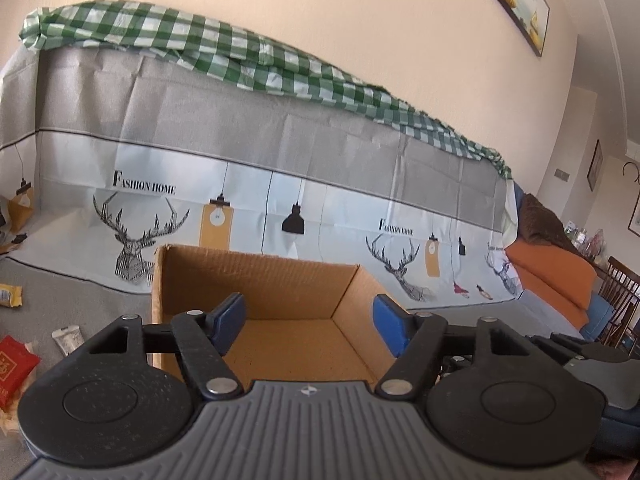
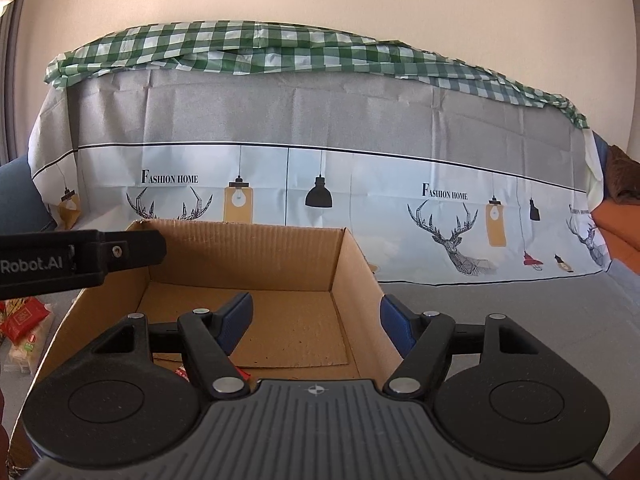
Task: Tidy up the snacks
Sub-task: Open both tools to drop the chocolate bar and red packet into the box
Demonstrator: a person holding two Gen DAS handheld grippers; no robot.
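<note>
An open cardboard box (image 1: 260,280) stands on the grey cloth, and both grippers hover over its near side. My left gripper (image 1: 308,316) is open, its blue pads apart with only the box floor showing between them. My right gripper (image 2: 316,316) is open too, with nothing between its pads. In the right wrist view the box (image 2: 248,256) shows a bare brown floor, and a red snack wrapper (image 2: 240,372) peeks out at the near edge behind my fingers. The left gripper's black body (image 2: 100,256) reaches in over the box's left wall.
Loose snacks lie left of the box: a red packet (image 1: 12,364), a silver sachet (image 1: 68,338), a yellow packet (image 1: 10,296). The right wrist view shows a red packet (image 2: 24,316) and pale packs (image 2: 24,350). A cloth-draped sofa back (image 2: 320,120) rises behind.
</note>
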